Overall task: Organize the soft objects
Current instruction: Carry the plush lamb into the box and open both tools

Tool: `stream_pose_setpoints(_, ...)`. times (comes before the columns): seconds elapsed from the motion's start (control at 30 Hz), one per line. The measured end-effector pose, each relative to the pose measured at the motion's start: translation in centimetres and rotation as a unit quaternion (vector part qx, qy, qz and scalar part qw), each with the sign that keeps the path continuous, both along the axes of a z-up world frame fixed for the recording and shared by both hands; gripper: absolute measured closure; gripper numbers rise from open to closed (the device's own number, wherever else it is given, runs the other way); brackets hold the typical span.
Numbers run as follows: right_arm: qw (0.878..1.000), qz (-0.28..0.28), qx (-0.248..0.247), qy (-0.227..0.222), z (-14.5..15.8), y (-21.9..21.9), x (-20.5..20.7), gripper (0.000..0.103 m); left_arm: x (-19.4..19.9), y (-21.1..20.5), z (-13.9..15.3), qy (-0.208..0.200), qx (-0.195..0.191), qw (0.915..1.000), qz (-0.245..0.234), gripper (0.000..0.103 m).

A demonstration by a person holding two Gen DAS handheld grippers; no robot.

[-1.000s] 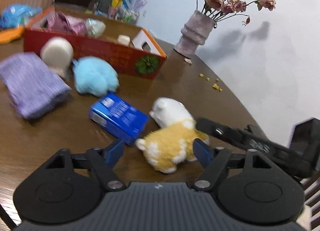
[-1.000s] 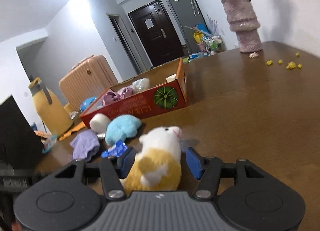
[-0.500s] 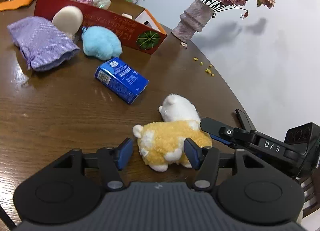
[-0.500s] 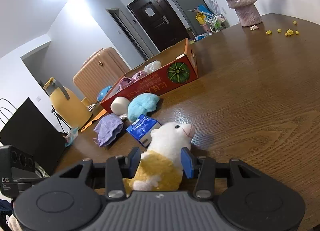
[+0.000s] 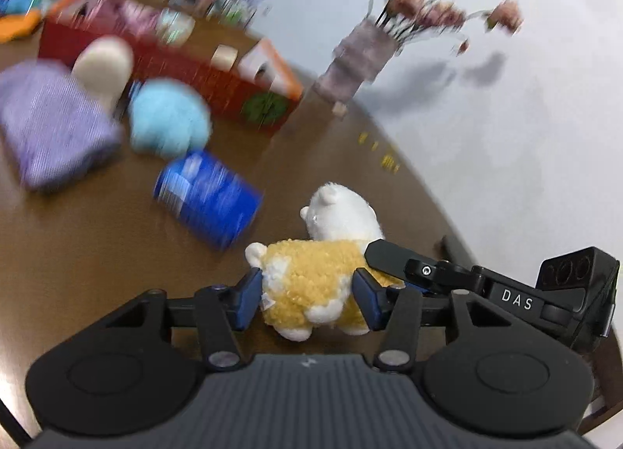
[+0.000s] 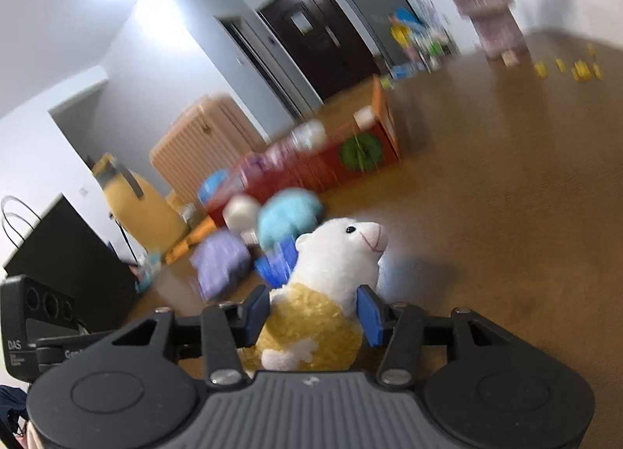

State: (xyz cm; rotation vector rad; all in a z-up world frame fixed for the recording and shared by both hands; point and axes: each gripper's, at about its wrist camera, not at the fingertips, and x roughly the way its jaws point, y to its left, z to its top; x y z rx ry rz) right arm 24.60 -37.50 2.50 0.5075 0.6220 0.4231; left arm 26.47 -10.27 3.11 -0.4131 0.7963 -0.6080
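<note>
On the brown wooden desk stands a small plush alpaca with a white head and a yellow curly body, and both grippers hold it at the same time. The left gripper has its blue fingers pressed on the two sides of the yellow body; its jaws have just been closing, with the toy between them. The right gripper takes the same toy from the other end, with its fingers on both flanks just under the white neck; its jaws have just been opening a little, but the pads touch the fur. In the left wrist view the black finger of the right gripper lies against the toy's back. Whether the feet of the alpaca touch the desk cannot be told. Behind it, all blurred, lie a blue rectangular packet, a light blue fluffy plush, a folded purple knitted cloth and a cream round soft thing. Further back stands a red cardboard box with a green pumpkin picture, with some soft things inside. A grey-pink vase with dried roses stands near the white wall.
</note>
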Motion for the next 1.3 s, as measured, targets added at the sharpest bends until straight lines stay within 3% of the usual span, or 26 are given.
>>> stream_pose_setpoints(0.13, 0.997, 0.002, -0.022, -0.069, 4.9, 0.3, 4.0, 0.054, 3.6, -0.4, 4.3, -0.081, -0.001, 0.9967, 0.004, 0.052)
stream_pose_setpoints(0.27, 0.994, 0.005, -0.042, -0.098, 8.3, 1.3, 11.3, 0.054, 9.5, -0.6, 6.9, -0.115, 0.008, 0.9930, 0.025, 0.052)
stream_pose_setpoints(0.47, 0.997, 0.006, -0.056, -0.048, 7.2, 2.7, 22.8, 0.054, 19.6, 0.0, 4.9, -0.061, 0.011, 0.9968, 0.051, 0.052)
stream_pose_setpoints(0.67, 0.997, -0.007, -0.077, 0.011, 3.4, 3.5, 29.0, 0.054, 24.7, 0.3, 1.3, -0.010, 0.024, 0.9983, 0.052, 0.053)
stream_pose_setpoints(0.77, 0.994, -0.012, -0.104, 0.041, 2.1, 4.0, 30.1, 0.053, 25.9, -0.5, 0.1, 0.008, 0.044, 0.9983, 0.039, 0.053)
stream_pose_setpoints(0.9, 0.986, -0.022, -0.162, 0.024, 1.5, 4.9, 29.7, 0.060, 26.6, -1.2, -1.3, 0.013, 0.047, 0.9983, 0.031, 0.055)
stream_pose_setpoints(1.0, 0.987, -0.023, -0.157, 0.024, 1.9, 4.7, 29.4, 0.056, 26.4, -1.1, -1.1, 0.013, 0.043, 0.9985, 0.033, 0.051)
stream_pose_setpoints(1.17, 0.987, -0.024, -0.156, -0.008, 4.3, 4.2, 27.9, 0.048, 24.6, -0.6, 1.4, -0.018, 0.061, 0.9972, 0.039, 0.050)
stream_pose_setpoints(1.3, 0.986, -0.023, -0.164, -0.038, 6.9, 3.8, 25.5, 0.044, 21.3, 0.7, 4.8, -0.068, 0.084, 0.9923, 0.061, 0.047)
